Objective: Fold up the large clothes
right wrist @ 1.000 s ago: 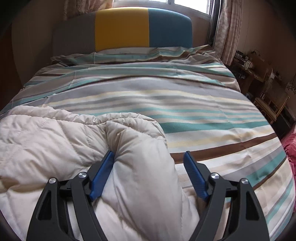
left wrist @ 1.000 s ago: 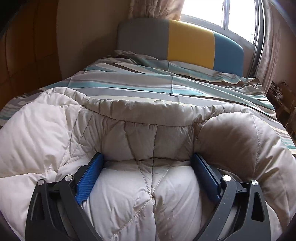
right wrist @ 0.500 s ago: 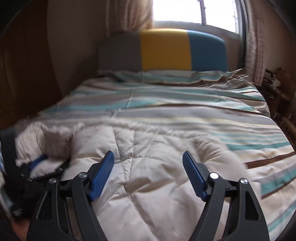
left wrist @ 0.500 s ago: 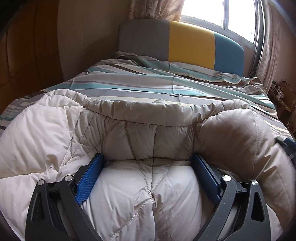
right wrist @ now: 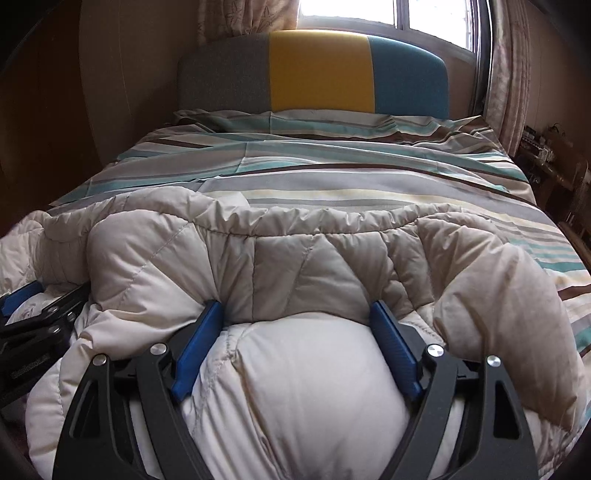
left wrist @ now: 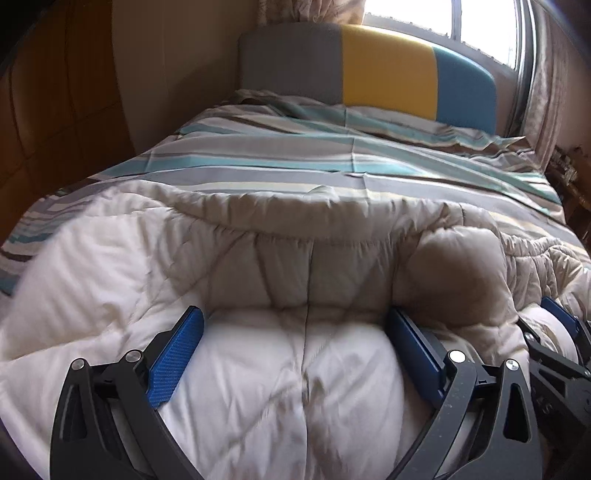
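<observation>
From my station I count: one cream quilted garment (right wrist: 314, 266); two claws, left claw (left wrist: 295, 325) and right claw (right wrist: 297, 314), each with two blue pads; one bed (right wrist: 332, 177) under one striped cover; one headboard (right wrist: 317, 70) in three colour panels; one window (right wrist: 388, 14); two curtains.

A large padded jacket (left wrist: 258, 280), cream to pale beige and stitched into puffy quilted panels, lies bunched at the near end of a bed (left wrist: 332, 162), on top of a striped cover. Its far edge runs across the bed as a gathered, ruffled seam. Thick rolls of its padding bulge up in the foreground, whiter where the light falls and greyer in the folds behind. In the right wrist view the jacket (right wrist: 295, 258) spreads across most of the bed's width, one rounded fold hanging at the right.
</observation>
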